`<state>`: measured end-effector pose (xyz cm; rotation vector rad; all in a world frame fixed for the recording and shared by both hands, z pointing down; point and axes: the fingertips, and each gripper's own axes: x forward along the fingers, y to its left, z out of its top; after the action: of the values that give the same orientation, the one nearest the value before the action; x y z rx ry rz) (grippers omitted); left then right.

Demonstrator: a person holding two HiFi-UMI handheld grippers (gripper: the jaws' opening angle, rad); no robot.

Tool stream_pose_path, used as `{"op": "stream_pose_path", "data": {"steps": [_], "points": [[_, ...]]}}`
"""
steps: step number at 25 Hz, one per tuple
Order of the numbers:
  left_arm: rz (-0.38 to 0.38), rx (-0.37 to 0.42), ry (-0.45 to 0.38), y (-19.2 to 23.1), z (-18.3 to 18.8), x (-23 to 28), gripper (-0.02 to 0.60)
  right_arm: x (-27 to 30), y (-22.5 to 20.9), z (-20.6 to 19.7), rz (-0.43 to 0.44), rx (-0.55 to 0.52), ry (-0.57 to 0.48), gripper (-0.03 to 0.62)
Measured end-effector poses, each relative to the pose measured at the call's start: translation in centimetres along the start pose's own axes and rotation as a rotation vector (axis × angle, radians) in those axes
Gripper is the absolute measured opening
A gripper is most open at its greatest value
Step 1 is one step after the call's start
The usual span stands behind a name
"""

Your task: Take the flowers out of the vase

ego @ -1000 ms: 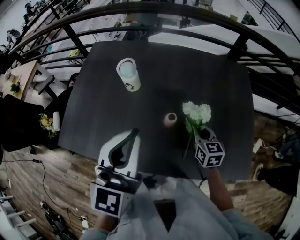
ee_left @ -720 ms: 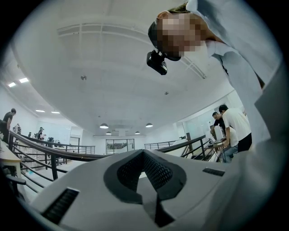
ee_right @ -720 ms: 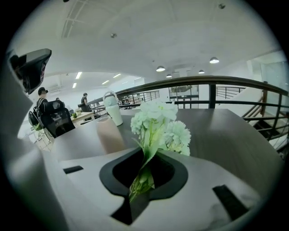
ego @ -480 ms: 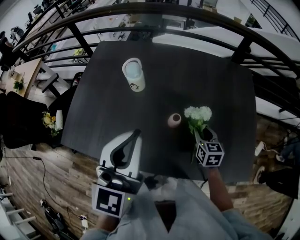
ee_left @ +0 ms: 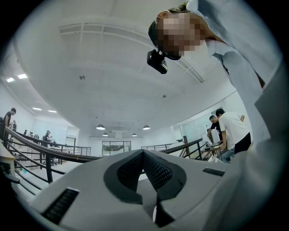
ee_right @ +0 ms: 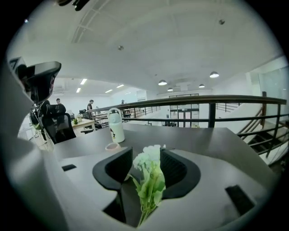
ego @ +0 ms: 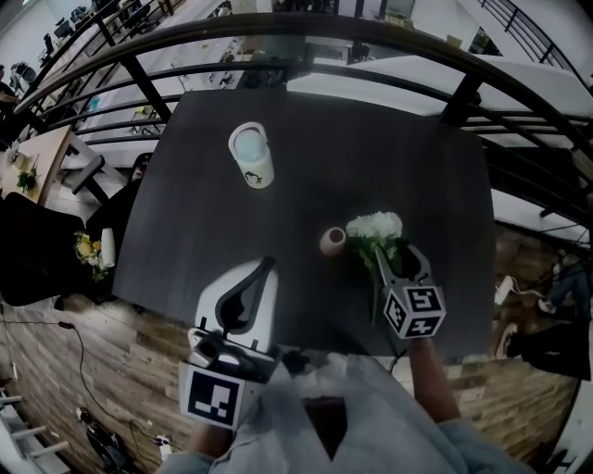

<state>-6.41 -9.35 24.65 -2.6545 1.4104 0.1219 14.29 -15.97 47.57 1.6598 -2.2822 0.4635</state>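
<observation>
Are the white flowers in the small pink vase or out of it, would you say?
Out: the white flowers are beside the small pink vase.

A dark table (ego: 371, 157) carries a white lidded bottle (ego: 252, 155) toward its far left corner. A black railing (ego: 389, 28) curves beyond the table's far edge. Wooden plank floor (ego: 102, 370) shows below its near edge, and a black chair (ego: 32, 245) stands off its left side.

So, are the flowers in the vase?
No, the white flowers sit outside the small vase, between the right gripper's jaws, which have just been opening.
</observation>
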Motion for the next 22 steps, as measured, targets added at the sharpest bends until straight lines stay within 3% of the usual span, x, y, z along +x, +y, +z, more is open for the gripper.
{"op": "stream_pose_path", "data": {"steps": [13, 22], "points": [[-0.019, 0.01, -0.037, -0.1, 1.1, 0.4, -0.002, -4.5, 6.0, 12.1, 0.122, -0.098, -0.289, 0.179], [-0.014, 0.027, -0.049, 0.2, 1.8, 0.3, -0.002, -8.0, 9.0, 17.5, 0.149, -0.165, -0.455, 0.081]]}}
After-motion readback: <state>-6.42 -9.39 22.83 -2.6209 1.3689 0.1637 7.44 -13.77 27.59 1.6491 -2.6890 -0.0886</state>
